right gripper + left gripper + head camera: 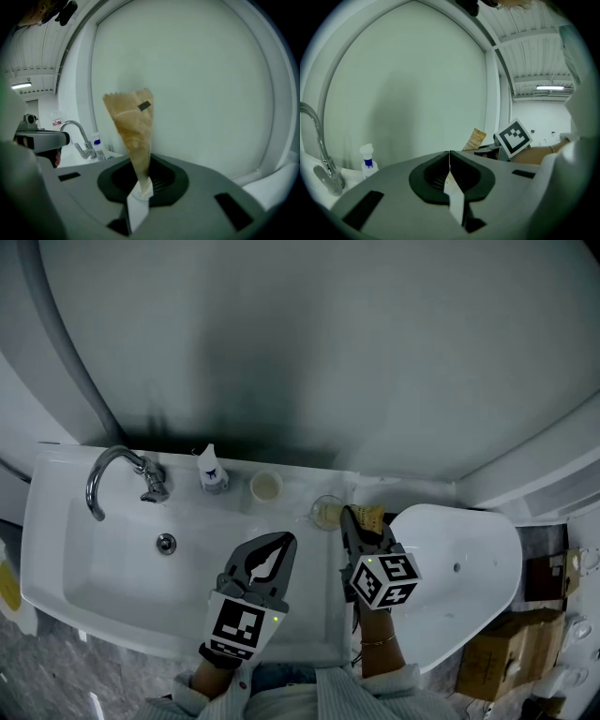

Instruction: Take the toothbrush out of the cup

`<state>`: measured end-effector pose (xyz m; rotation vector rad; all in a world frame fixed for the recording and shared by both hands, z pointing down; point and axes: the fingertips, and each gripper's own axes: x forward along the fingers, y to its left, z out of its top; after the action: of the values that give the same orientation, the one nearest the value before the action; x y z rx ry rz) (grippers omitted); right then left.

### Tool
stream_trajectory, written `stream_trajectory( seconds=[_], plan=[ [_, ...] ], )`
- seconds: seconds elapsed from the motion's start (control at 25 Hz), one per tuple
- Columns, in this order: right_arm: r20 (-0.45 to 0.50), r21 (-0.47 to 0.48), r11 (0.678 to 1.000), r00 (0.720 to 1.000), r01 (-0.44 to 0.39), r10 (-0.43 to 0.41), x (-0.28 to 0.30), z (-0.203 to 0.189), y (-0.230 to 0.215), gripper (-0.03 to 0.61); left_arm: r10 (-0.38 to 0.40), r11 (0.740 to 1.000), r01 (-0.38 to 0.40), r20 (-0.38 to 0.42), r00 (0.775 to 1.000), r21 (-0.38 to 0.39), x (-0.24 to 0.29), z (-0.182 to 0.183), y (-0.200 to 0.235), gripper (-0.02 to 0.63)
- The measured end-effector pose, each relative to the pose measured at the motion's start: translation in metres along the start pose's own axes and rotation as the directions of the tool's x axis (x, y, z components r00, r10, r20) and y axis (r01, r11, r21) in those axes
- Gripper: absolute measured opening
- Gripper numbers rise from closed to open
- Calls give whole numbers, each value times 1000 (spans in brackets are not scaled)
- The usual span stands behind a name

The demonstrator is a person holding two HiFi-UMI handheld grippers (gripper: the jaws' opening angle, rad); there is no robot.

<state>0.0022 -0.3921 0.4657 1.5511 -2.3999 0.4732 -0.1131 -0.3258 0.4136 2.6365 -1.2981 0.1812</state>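
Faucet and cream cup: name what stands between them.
A small white spray bottle stands on the ledge between faucet and cream cup, seen in the head view.

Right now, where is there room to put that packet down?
The white sink basin is bare left of its metal drain, and the white rounded top right of the right claw holding the brown paper packet is bare too. The back ledge is crowded: chrome tap, white spray bottle, small cream cup, clear glass cup.
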Motion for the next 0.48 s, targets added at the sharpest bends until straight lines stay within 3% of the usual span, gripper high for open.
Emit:
stream_trajectory(
  seconds=[0.48],
  plan=[
    [135, -20, 998, 989, -65, 67, -50, 42, 24, 48, 32, 997, -37, 67, 997, 74, -30, 30, -23, 17]
  ],
)
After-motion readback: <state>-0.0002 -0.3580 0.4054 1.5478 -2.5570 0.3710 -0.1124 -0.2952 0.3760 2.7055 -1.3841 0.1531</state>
